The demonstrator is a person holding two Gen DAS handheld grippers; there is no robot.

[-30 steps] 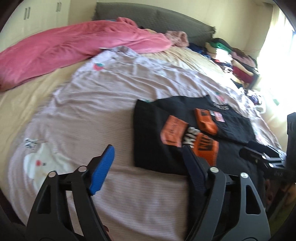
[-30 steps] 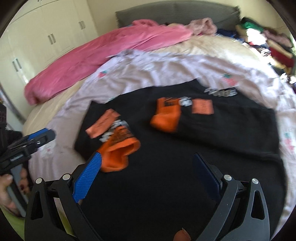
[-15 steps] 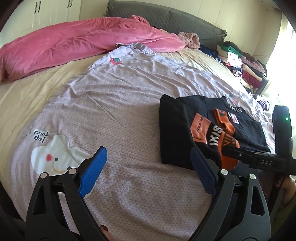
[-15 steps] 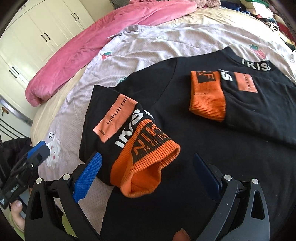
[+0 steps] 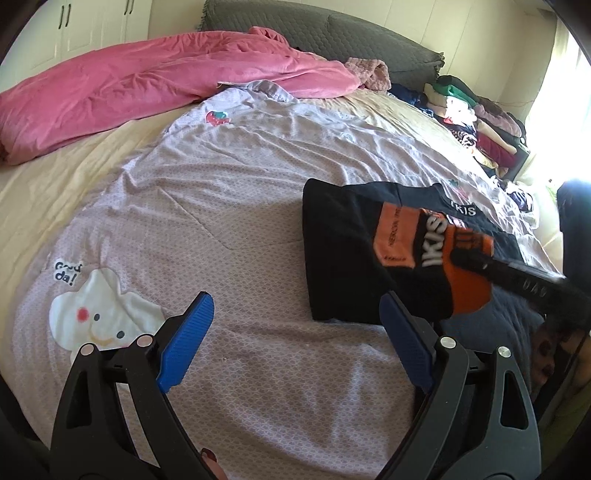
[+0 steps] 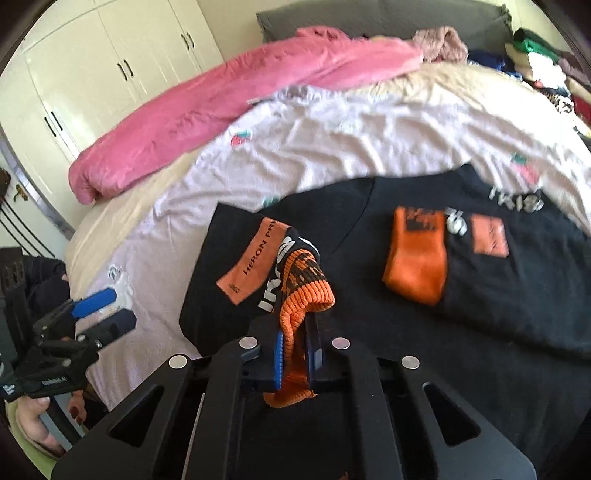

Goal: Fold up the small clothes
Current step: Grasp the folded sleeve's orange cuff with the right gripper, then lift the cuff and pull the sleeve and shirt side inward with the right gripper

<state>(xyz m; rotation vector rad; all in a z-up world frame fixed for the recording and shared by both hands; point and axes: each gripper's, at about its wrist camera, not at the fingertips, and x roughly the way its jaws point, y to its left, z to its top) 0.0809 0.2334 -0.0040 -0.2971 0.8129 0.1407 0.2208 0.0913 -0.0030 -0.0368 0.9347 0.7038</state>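
A black sweatshirt (image 6: 369, 229) with orange cuffs lies on a lilac sheet (image 5: 240, 221) on the bed, both sleeves folded across its body. My right gripper (image 6: 295, 354) is shut on the orange ribbed cuff (image 6: 303, 306) of the near sleeve and lifts it off the body. The other sleeve's orange cuff (image 6: 415, 258) lies flat. In the left wrist view the sweatshirt (image 5: 340, 251) is to the right and the right gripper (image 5: 517, 277) crosses it. My left gripper (image 5: 295, 339) is open and empty above the sheet, left of the sweatshirt.
A pink duvet (image 5: 147, 85) lies along the far side of the bed by a grey headboard (image 5: 332, 33). Stacks of folded clothes (image 5: 476, 122) sit at the far right. White wardrobes (image 6: 92, 85) stand beyond the bed.
My right gripper has closed on the near sleeve's orange cuff and raised it. My left gripper has drifted a little left, still open.
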